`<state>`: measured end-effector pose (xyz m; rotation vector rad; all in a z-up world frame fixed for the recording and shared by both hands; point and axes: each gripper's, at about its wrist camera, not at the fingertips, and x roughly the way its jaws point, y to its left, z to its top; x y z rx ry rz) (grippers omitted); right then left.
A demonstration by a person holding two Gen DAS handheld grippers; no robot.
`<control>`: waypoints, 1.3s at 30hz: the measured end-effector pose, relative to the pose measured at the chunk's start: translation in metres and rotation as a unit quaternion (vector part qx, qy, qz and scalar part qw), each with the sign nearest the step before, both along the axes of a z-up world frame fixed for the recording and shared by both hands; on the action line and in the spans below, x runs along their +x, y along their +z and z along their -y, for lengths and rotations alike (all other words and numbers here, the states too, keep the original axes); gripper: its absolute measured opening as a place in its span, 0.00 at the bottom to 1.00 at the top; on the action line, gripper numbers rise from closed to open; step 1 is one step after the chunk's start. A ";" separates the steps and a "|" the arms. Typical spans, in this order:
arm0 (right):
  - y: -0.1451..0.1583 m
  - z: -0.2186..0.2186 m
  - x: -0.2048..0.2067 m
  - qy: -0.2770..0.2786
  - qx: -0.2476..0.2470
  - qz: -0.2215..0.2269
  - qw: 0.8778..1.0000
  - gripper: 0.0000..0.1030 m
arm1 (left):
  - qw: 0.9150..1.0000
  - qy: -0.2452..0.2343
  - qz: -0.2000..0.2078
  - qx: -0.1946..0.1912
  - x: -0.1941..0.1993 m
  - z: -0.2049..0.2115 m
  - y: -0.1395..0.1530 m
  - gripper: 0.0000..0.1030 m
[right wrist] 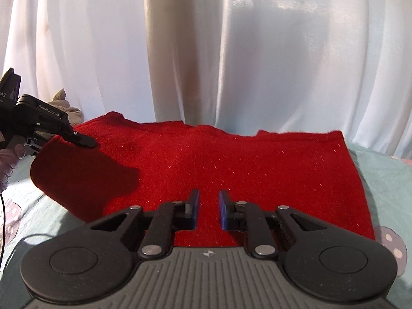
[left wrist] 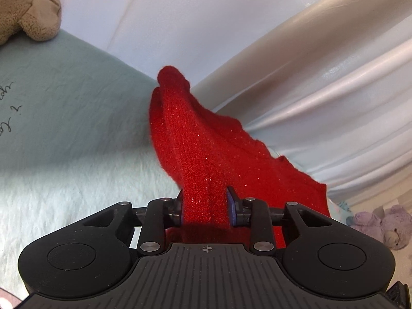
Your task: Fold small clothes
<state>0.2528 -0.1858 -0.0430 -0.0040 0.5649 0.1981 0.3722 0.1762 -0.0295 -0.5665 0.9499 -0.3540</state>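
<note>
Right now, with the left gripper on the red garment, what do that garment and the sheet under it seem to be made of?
Red garment: looks like a soft fuzzy knit, matte with a raised nap, with tiny glints that suggest metallic thread. Bed sheet: pale green woven fabric, perhaps cotton, matte and finely creased. The left gripper is clamped on a bunched fold of the garment, which drapes limply.
</note>
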 end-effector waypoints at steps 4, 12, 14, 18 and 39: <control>-0.006 -0.021 0.013 0.016 -0.001 0.005 1.000 0.10 | 1.000 -0.001 0.006 0.006 -0.002 0.006 0.012 0.29; -0.033 -0.038 0.027 0.034 -0.039 -0.011 0.999 0.10 | 1.000 0.000 0.011 0.007 -0.007 0.004 0.025 0.26; -0.026 -0.036 0.024 0.028 -0.029 -0.005 0.999 0.10 | 1.000 -0.003 0.014 0.010 -0.007 0.007 0.026 0.26; -0.032 -0.033 0.021 0.023 -0.029 -0.002 0.999 0.11 | 1.000 -0.007 0.011 0.020 -0.005 0.014 0.020 0.27; -0.023 -0.025 0.014 0.022 -0.020 0.028 0.999 0.14 | 1.000 0.006 -0.008 0.004 0.003 0.018 0.003 0.32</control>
